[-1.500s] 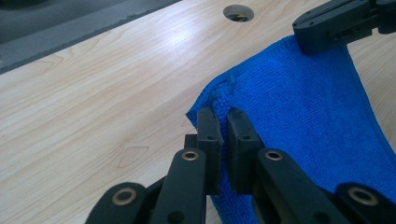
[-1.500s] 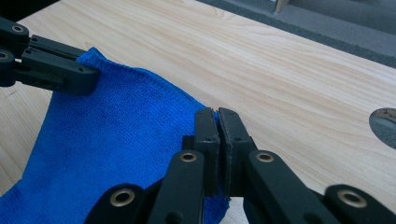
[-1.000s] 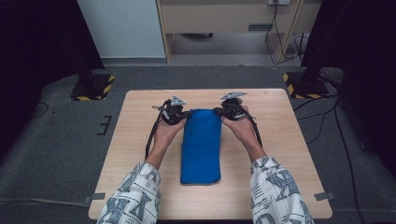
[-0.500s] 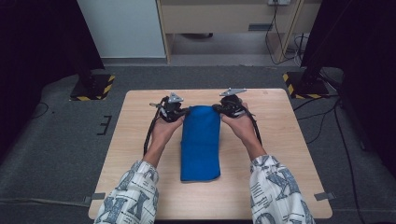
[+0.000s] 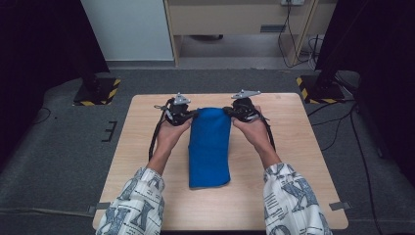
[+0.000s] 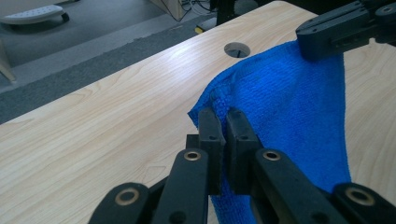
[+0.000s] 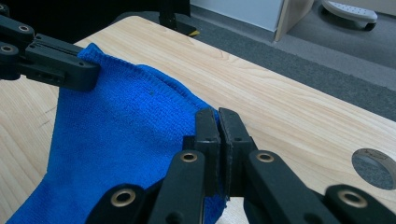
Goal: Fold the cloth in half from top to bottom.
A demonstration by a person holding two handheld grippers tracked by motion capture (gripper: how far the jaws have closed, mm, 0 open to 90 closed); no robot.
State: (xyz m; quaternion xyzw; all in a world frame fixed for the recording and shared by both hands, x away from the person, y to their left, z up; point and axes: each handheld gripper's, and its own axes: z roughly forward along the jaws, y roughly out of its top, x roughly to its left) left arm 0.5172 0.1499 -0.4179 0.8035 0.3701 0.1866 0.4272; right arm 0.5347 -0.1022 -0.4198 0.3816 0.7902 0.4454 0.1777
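Pinching the far corners of a soft, light blue towel [image 5: 209, 147] lying mid-table toward the far edge, left gripper [image 5: 188, 115] and right gripper [image 5: 230, 111] are both clamped on it.

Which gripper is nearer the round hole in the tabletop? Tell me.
Right. The right gripper, clamping the blue towel at one corner, sits just beside the hole; the left gripper clamps the opposite corner, across the towel.

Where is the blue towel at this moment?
In the high view, the blue towel lies lengthwise at the middle of the wooden table, its far corners pinched by the left claw and the right claw.
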